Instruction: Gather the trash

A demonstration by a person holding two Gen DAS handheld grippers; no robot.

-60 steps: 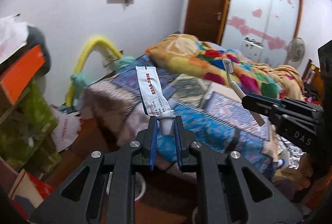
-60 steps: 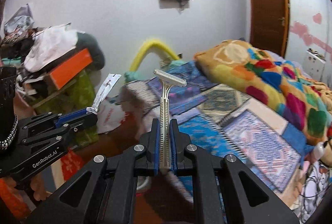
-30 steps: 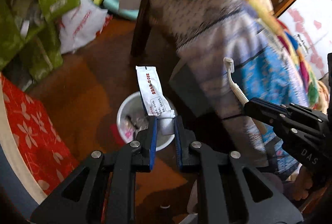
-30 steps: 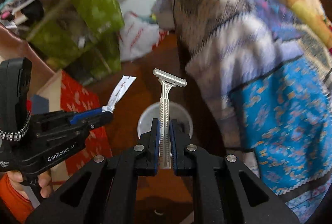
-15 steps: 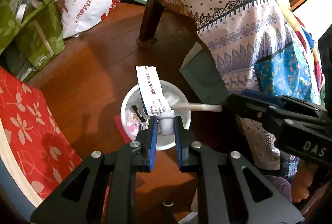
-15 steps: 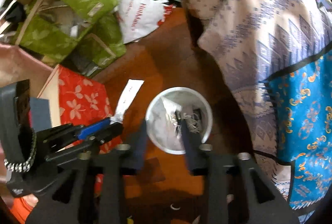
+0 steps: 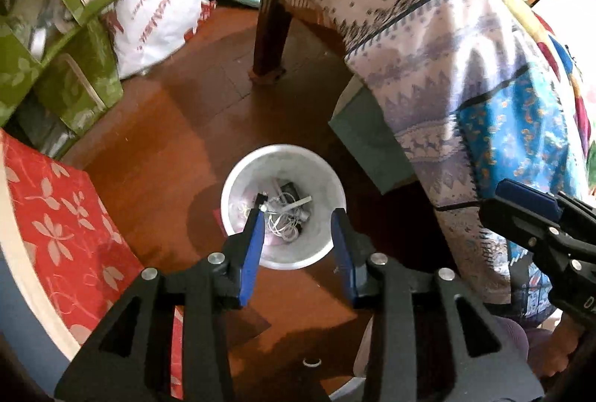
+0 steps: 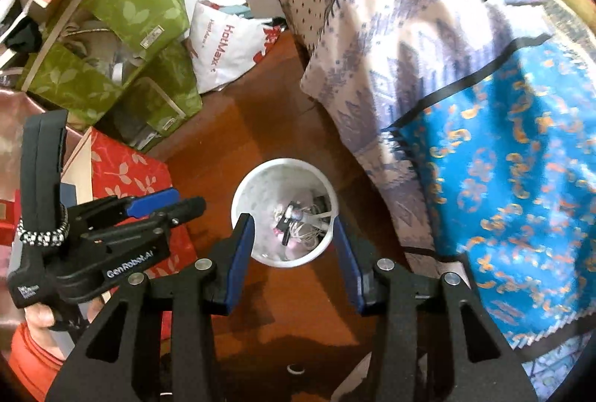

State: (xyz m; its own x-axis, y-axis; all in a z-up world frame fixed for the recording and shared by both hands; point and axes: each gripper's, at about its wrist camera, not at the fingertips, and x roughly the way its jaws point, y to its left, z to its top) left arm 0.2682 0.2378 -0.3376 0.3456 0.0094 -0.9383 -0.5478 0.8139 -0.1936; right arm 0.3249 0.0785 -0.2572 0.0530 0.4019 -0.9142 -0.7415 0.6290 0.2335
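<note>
Your left claw [image 7: 298, 242] just opened; both claws [image 8: 294, 247] gape empty over the bin [image 7: 227, 216] on wood floor [image 7: 167, 126], bed [image 7: 428, 29] alongside.

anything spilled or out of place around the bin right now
Nothing looks spilled. The white bin stands upright on the wooden floor, with the trash, a tangle of white cord included, inside it. Both the left gripper and the right gripper hover over it, fingers apart and empty.

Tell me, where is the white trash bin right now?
The white trash bin stands on the wooden floor beside the draped bed, below both open grippers.
</note>
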